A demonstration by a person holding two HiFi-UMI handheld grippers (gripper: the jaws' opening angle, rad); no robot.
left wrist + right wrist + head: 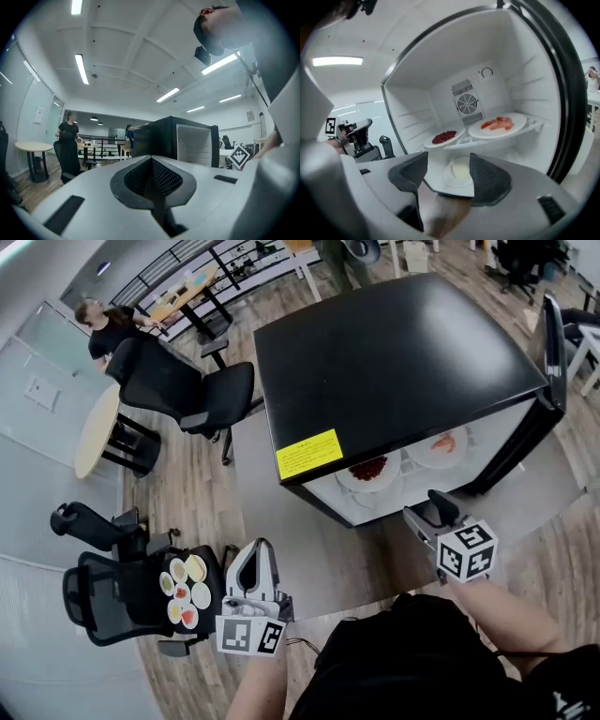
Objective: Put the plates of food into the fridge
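Note:
A black mini fridge (pixel 394 362) stands open in front of me. On its shelf sit a plate of red berries (pixel 444 137) and a plate of orange pieces (pixel 499 124). A plate with pale food (pixel 459 172) lies on the fridge floor below. My right gripper (pixel 450 176) is open just outside the opening, with nothing between its pads, and the lower plate shows through the gap. My left gripper (pixel 151 176) is shut and empty, held low at my left (pixel 251 568) and pointing upward. Several more small plates of food (pixel 185 592) rest on a black chair seat to my left.
The fridge door (pixel 553 352) hangs open at the right. Black office chairs (pixel 178 390) and a round table (pixel 94 432) stand at the left. A person (pixel 108 324) stands at the far left by a long table.

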